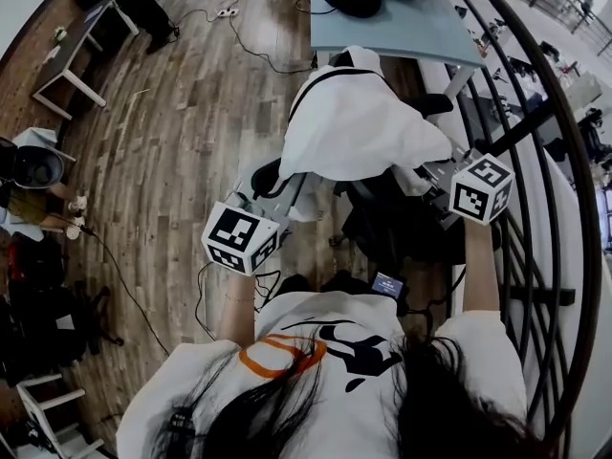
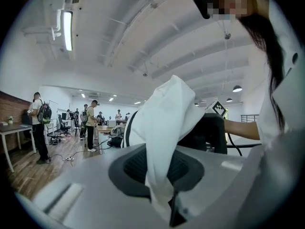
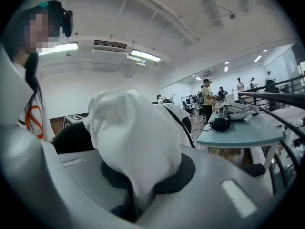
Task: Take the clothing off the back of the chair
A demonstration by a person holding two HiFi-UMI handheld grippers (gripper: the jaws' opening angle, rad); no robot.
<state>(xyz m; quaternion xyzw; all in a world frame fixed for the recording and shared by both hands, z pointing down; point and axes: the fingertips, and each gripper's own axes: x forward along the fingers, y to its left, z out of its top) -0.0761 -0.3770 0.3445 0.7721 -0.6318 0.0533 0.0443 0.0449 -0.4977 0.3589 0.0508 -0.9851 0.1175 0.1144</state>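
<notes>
Your left hand-held gripper (image 1: 284, 197) is clamped on a hanging fold of the white garment (image 1: 359, 127). Your right hand-held gripper (image 1: 432, 173) is closed on a bunched wad of the same cloth. The garment, which has a black stripe, lies draped over the back of the black office chair (image 1: 392, 220), spread between both grippers. The pale blue counter (image 1: 402, 27) is just beyond it.

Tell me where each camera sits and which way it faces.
Head view: on the head, facing steeply down on garment and chair; shows left gripper, right gripper, shirt, hair.
Left gripper view: along its jaws, shut on garment, facing the right gripper; shows right arm.
Right gripper view: along its jaws, shut on garment; shows shirt.
All share the garment.
</notes>
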